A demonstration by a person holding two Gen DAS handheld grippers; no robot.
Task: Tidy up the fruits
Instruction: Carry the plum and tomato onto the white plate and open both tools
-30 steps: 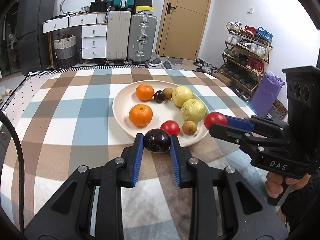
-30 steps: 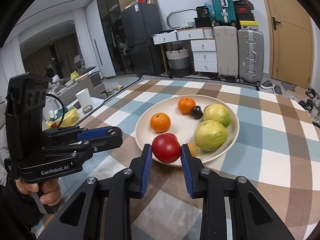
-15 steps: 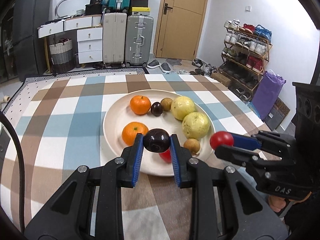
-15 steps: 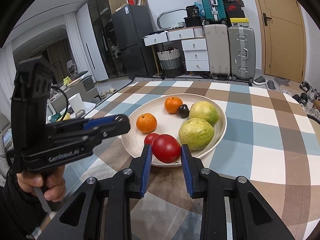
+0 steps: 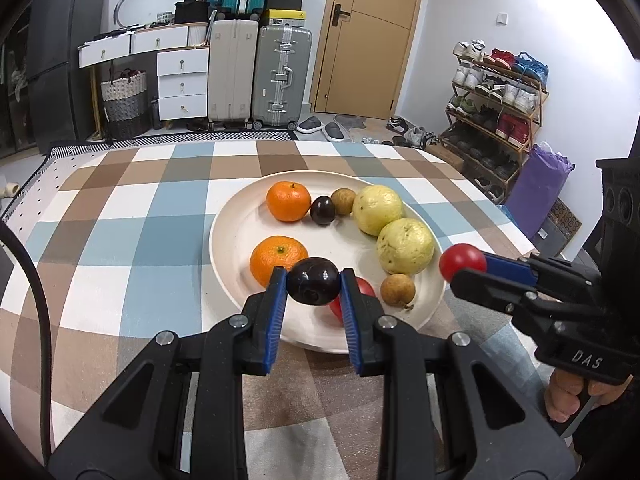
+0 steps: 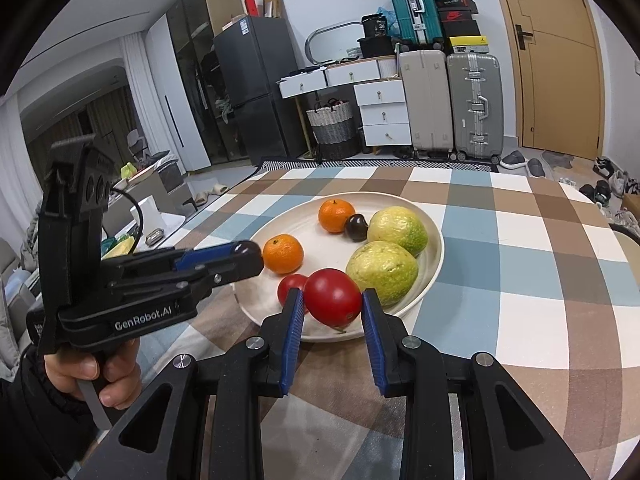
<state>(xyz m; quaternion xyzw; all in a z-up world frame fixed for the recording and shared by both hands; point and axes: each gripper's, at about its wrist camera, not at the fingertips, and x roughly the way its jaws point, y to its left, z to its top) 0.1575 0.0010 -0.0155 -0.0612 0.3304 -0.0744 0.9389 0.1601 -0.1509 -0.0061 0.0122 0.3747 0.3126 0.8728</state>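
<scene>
My left gripper point(image 5: 314, 286) is clamped on a dark purple fruit point(image 5: 314, 286), held above the cream plate's point(image 5: 228, 240) six o'clock rim. It hides most of a red tomato on the plate point(image 5: 366, 290). My right gripper point(image 6: 332, 300) pinches another tomato point(image 6: 332, 298) at the rim's five o'clock. Two oranges point(image 5: 288, 201), two guavas point(image 5: 405, 246), two brown longan-like fruits point(image 5: 397, 289) and a dark plum point(image 5: 322, 210) lie on the plate. My right hand point(image 5: 568, 396) is cut off at the edge.

each camera sits behind its own tool and looks forward and down, close over the checked-cloth bench point(image 5: 132, 240). both views share the round cream plate point(image 5: 228, 240) point(image 6: 434, 256) and see the other tool from the side.
</scene>
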